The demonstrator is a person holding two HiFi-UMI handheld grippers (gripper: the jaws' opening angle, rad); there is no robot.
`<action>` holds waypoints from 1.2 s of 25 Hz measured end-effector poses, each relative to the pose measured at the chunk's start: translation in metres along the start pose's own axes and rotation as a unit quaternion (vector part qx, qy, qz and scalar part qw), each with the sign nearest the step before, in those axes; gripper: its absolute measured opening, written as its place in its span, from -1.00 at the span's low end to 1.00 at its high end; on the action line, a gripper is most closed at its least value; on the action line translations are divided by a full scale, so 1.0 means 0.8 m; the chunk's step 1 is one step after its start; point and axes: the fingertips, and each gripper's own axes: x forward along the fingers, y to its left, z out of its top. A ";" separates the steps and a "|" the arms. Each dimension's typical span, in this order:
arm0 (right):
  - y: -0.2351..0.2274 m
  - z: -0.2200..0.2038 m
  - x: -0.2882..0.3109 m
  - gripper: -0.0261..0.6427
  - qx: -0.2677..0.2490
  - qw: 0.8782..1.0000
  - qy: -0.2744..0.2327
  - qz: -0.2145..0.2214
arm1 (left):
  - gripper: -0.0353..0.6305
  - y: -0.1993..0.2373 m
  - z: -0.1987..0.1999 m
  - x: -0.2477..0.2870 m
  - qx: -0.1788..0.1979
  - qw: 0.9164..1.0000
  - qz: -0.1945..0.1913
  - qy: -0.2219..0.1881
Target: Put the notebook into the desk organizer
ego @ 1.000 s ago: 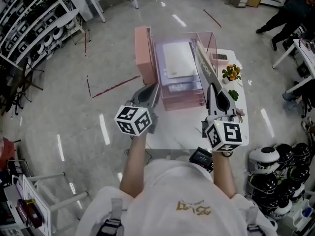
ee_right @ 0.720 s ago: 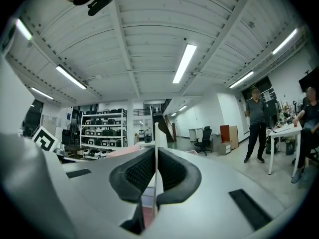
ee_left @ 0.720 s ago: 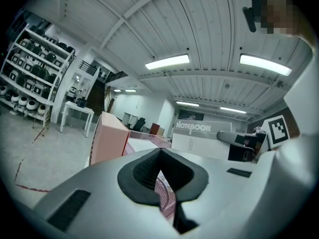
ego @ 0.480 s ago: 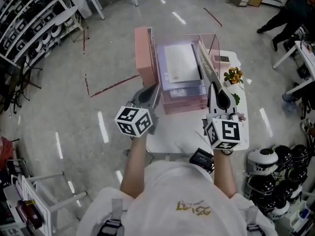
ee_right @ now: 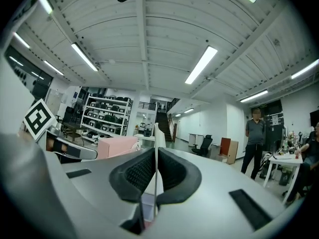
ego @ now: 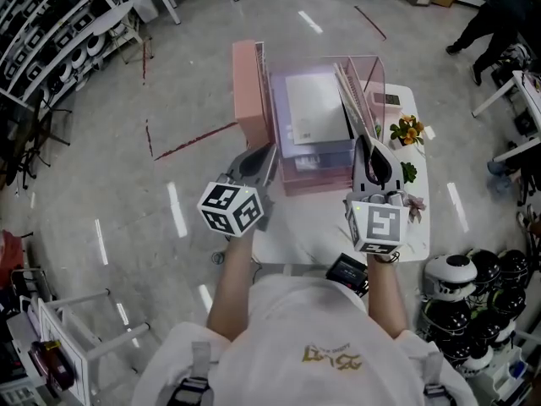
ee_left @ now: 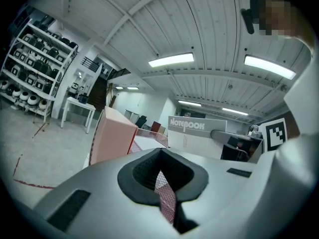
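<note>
Grey workshop floor [ego: 127,184] lying open to the left of a small white surface [ego: 321,231], far half taken by a pink desk organizer [ego: 308,163]; notebook [ego: 353,106] on edge at the organizer's right side, near edge pinched between right gripper [ego: 366,146] fingers; left gripper [ego: 268,153] fingers together, empty, at the organizer's near-left corner.

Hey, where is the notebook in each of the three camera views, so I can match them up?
Head view: the notebook stands on edge at upper right, held in the right gripper tongs.
Left gripper view: its printed cover is right of centre.
Right gripper view: edge-on, a thin white line between the tongs.
Shared landmark: the pink desk organizer.
</note>
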 end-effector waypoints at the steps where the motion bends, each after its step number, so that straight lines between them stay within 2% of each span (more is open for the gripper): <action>1: 0.001 -0.001 0.003 -0.86 -0.005 1.000 0.002 0.002 | -0.84 0.000 -0.001 0.001 -0.001 1.000 -0.001 0.000; 8: 0.015 -0.009 0.029 -0.86 -0.046 0.999 0.008 0.019 | -0.84 0.010 -0.007 0.007 -0.009 1.000 0.004 0.004; 21: 0.049 -0.018 0.074 -0.86 -0.074 0.994 0.021 0.075 | -0.84 0.028 -0.011 0.006 -0.018 1.000 0.017 0.007; 26: 0.072 -0.042 0.088 -0.85 -0.129 0.984 0.059 0.107 | -0.84 0.035 -0.011 0.006 -0.022 0.999 0.022 0.006; 30: 0.075 -0.052 0.099 -0.83 -0.111 0.983 0.076 0.126 | -0.84 0.039 -0.012 0.007 -0.024 0.999 0.025 0.007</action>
